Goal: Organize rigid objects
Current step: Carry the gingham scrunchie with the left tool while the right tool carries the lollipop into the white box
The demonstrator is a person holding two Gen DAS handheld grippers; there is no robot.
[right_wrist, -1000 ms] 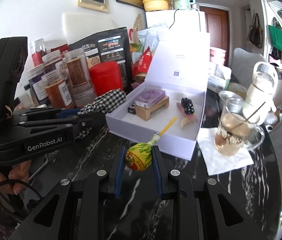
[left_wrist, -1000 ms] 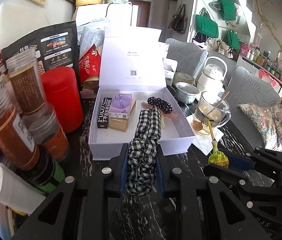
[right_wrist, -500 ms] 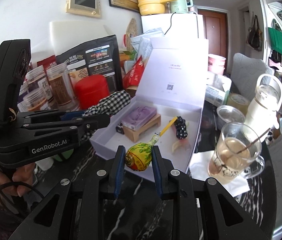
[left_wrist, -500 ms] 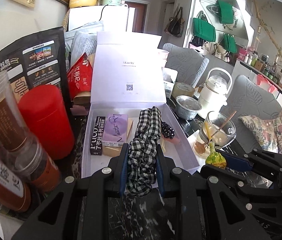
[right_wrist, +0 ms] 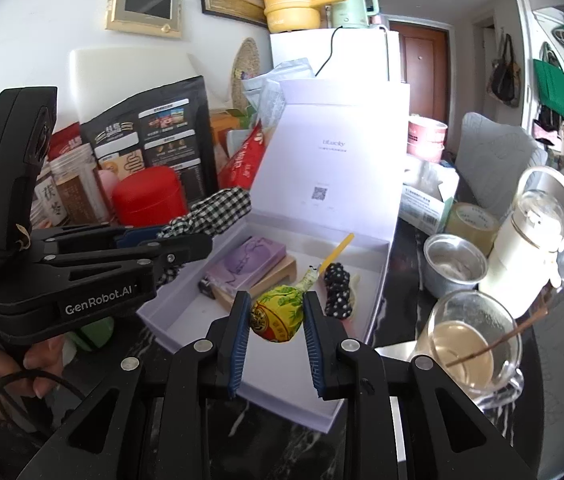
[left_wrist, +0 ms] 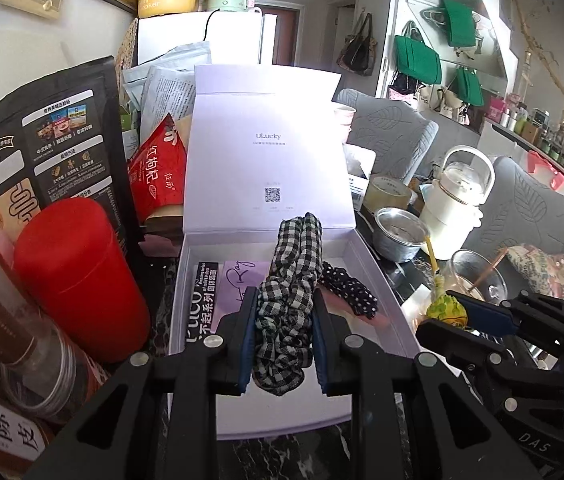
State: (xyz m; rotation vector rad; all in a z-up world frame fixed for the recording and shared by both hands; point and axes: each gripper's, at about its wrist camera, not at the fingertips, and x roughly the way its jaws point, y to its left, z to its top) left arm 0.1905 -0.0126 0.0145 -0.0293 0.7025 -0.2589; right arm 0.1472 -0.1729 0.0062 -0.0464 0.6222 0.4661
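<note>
Left wrist view: the left tongs (left_wrist: 284,334) are clamped on a black-and-white checked scrunchie (left_wrist: 292,276), which hangs over the open white gift box (left_wrist: 378,280) on the dark marbled worktop (left_wrist: 282,456). Inside the box lie a purple packet (left_wrist: 237,280) w/ a black carton (left_wrist: 201,300) beside it, and a polka-dot scrunchie (left_wrist: 348,286) just right of the checked 1. A red canister (left_wrist: 77,280) stands close to the box's left wall. The right tongs (left_wrist: 448,312) show at right, pinching a lollipop (left_wrist: 444,306).

Right wrist view: the right tongs (right_wrist: 277,320) are closed on the lollipop's (right_wrist: 277,314) wrapped head, its yellow stick (right_wrist: 336,250) pointing toward the raised lid (right_wrist: 334,152). The sweet sits above the box's (right_wrist: 290,396) near edge, w/ bare floor below it, betw. the purple packet (right_wrist: 245,260) and the polka-dot scrunchie (right_wrist: 338,286). The left tongs (right_wrist: 185,240) reach in from the left w/ the checked scrunchie (right_wrist: 217,210). A glass mug (right_wrist: 470,344) holding a drink stands close by on the right.

Judgement: to finish well, lower each item to the box floor before letting go. The bare patches look like the safest landing spots, and both pairs need room so they don't knock together. The right hand should probably stay clear of the mug.
</note>
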